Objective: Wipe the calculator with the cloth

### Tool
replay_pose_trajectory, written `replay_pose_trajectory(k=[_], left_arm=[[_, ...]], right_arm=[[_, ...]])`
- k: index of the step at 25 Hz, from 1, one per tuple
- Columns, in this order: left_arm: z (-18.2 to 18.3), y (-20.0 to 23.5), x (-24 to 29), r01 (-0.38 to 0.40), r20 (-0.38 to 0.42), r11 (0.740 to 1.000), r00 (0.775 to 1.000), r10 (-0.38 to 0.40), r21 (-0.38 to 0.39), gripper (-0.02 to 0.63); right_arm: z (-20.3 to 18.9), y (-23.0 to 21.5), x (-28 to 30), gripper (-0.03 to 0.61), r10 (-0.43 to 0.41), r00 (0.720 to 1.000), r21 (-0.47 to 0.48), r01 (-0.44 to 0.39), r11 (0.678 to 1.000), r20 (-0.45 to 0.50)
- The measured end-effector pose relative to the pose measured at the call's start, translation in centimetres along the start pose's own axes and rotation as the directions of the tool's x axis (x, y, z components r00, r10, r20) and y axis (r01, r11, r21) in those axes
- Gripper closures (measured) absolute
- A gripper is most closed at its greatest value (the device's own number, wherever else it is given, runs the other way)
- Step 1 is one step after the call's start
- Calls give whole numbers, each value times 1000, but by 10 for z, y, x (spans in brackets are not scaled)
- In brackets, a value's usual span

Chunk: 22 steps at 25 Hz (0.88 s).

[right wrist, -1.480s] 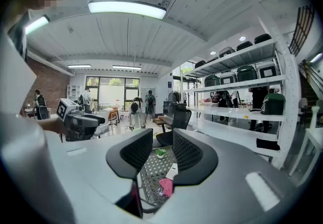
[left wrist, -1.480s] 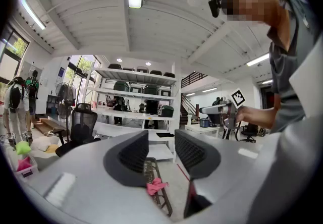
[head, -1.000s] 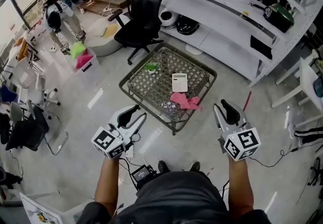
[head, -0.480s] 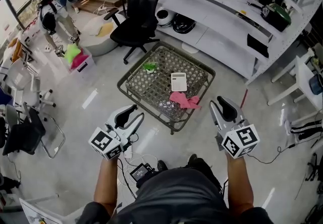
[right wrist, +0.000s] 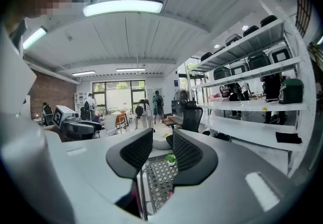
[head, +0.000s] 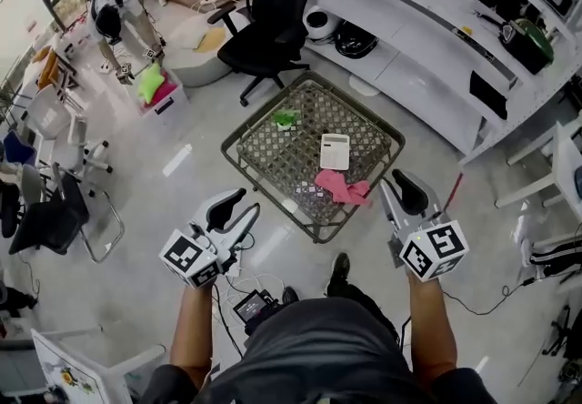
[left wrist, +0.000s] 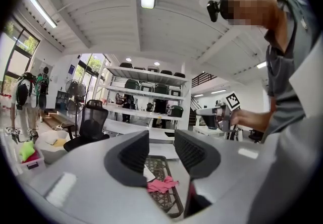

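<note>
A white calculator [head: 335, 152] lies on a low wicker table [head: 264, 156], with a crumpled pink cloth [head: 342, 187] just in front of it near the table's front edge. Both grippers are held level in front of the table, short of it. My left gripper [head: 238, 207] is open and empty; in its own view [left wrist: 161, 150] the cloth [left wrist: 161, 185] and a corner of the calculator [left wrist: 149, 174] show between the jaws. My right gripper [head: 400, 193] is also open with nothing in it [right wrist: 162, 150], near the table's front right corner.
A small green plant [head: 286, 117] stands at the table's far side. Behind the table are a black office chair [head: 268, 6] and a long white counter with shelves [head: 409, 38]. Cables and a black device [head: 253, 307] lie on the floor by my feet. A folding chair [head: 55, 220] stands at the left.
Both grippers have come nearer to the table, the right one more, and now sits by its front right corner. The jaws of both stand as before.
</note>
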State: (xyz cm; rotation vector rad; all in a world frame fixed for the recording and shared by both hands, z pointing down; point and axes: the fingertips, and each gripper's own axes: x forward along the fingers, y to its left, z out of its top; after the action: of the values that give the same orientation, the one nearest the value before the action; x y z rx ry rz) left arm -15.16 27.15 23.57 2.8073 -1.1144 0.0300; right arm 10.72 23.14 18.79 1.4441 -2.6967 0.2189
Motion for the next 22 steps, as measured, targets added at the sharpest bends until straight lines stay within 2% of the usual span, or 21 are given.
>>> replay_pose_trajectory(k=[11,22], left_arm=[[6,-14,57,-101,-40,995,994,100,-20,445],[-2,-7,73,-228,-71,973,972,226,-30,445]], right_arm=[[-9,-68,38,474,122,992,21,-122,992,-21],[-8,-94,76,475,231,972,33,-230,973,-35]])
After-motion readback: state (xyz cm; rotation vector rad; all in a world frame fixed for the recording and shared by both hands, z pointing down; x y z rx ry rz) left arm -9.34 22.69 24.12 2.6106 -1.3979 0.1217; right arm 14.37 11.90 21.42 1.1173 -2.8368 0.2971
